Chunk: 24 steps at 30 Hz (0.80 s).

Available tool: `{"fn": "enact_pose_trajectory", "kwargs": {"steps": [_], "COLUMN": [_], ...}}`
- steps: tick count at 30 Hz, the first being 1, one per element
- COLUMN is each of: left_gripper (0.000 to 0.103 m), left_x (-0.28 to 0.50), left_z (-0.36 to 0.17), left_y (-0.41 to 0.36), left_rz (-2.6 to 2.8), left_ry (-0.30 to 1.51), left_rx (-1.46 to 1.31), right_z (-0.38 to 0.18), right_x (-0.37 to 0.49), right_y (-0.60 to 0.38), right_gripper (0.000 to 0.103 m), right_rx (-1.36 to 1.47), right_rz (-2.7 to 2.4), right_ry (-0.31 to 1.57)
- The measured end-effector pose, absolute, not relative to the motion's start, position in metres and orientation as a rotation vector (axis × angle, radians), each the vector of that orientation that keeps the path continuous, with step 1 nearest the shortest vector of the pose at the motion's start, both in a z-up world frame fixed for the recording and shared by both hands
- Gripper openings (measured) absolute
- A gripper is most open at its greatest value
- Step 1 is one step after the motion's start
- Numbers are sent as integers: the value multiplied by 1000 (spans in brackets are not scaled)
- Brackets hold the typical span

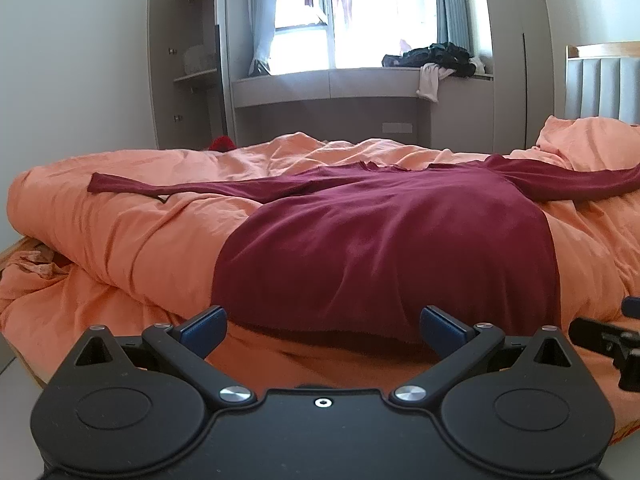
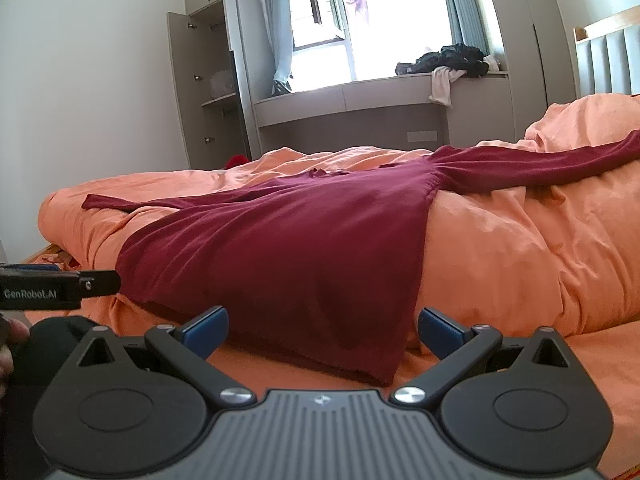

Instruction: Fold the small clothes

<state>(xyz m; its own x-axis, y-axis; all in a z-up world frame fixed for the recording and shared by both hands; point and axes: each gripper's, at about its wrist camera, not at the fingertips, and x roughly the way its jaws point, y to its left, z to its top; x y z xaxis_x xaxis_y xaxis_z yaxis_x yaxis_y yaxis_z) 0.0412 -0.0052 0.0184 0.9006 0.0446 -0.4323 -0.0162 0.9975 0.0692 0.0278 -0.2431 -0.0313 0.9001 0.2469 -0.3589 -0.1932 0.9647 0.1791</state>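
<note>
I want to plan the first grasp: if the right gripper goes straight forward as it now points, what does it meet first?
Most likely the near hem of the dark red long-sleeved shirt, spread flat on the orange duvet. The right gripper is open with the hem's right corner between its fingers; depth is unclear.

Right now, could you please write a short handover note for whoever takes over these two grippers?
Left gripper: open, empty, facing the hem of the dark red long-sleeved top.
Right gripper: open, empty, at the hem's right corner.
The top lies spread flat on the orange duvet, both sleeves stretched outwards.
Done: laid out. Left: every fold, probably sleeves first.
</note>
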Motion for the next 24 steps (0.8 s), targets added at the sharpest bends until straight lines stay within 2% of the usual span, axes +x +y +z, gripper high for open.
{"fn": "enact_pose_trajectory", "kwargs": {"steps": [15, 24], "left_gripper": [103, 103], "left_x": [147, 226], "left_z": [64, 63], "left_y": [-28, -53], "left_rz": [25, 4], "left_ry": [420, 430], "left_rx": [186, 195], "right_z": [-24, -27], "right_x": [103, 157], "right_y": [-288, -322], "right_gripper": [103, 103], "right_rx": [123, 103], "right_rz": [98, 17], "right_ry": [387, 387]}}
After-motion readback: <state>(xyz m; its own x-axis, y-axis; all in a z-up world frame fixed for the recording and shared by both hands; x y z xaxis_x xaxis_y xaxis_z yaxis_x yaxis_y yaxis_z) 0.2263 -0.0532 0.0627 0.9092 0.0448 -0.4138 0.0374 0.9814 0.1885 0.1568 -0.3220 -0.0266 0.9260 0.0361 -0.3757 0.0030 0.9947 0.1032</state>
